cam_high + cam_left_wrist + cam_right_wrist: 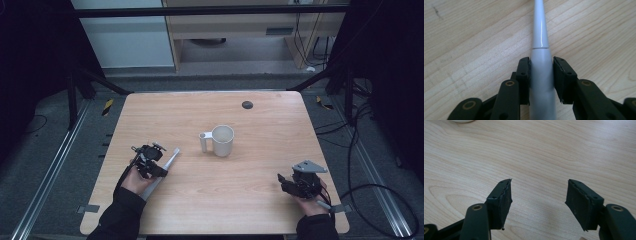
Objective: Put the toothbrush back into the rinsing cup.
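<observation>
A long white tapered rod (171,158) lies on the wooden table (240,200) at the left and points toward the mug. My left gripper (161,169) is shut on its thicker part. In the left gripper view both pads press the sides of the rod (541,37), between the tips of the left gripper (541,61). A white mug (222,140) stands upright in the middle of the table, handle to the left. Near the front right corner, my right gripper (283,181) is open with nothing inside; under the open right gripper (539,187) I see bare wood.
A small black round spot (247,104) sits near the table's far edge. The base of the mug (462,121) shows at the top of the right gripper view. Cables and dark frame legs lie on the floor around the table.
</observation>
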Available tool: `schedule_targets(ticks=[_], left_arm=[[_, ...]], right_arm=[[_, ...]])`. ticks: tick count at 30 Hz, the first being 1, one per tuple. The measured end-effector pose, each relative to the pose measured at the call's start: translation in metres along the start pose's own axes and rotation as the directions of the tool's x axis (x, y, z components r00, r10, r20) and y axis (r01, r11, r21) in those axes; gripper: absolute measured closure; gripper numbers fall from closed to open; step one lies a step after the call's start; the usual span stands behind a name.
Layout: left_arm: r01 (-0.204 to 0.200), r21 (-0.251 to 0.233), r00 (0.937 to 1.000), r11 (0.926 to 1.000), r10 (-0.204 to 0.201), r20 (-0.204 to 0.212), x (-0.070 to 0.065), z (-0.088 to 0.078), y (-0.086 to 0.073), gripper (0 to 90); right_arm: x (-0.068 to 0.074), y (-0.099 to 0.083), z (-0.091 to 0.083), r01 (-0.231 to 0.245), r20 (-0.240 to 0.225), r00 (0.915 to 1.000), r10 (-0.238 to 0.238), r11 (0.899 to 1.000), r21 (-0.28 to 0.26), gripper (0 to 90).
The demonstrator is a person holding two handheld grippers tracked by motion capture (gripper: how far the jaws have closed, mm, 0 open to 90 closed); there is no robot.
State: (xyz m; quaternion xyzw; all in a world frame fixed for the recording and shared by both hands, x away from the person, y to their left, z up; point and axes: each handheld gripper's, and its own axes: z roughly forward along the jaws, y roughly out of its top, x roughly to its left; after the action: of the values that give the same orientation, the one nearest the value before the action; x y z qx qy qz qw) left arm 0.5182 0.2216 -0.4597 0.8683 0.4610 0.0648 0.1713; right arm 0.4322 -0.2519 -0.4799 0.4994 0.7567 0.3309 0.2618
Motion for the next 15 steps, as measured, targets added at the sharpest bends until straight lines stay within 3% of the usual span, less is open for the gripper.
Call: schedule_targets(ticks=[10, 15], left_arm=[[-0.008, -0.086, 0.9998, 0.9963, 0.01, 0.02, -0.002, -0.026, -0.007, 67.0], [-0.001, -0.142, 0.9998, 0.9898, 0.004, 0.018, -0.001, -0.041, -0.011, 67.0]], right_arm=[[0.0, 0.0, -0.001, -0.005, 0.002, 1.0, 0.005, 1.0, -0.005, 37.2], [0.0, 0.0, -0.001, -0.006, 0.002, 1.0, 0.006, 1.0, -0.006, 37.3]])
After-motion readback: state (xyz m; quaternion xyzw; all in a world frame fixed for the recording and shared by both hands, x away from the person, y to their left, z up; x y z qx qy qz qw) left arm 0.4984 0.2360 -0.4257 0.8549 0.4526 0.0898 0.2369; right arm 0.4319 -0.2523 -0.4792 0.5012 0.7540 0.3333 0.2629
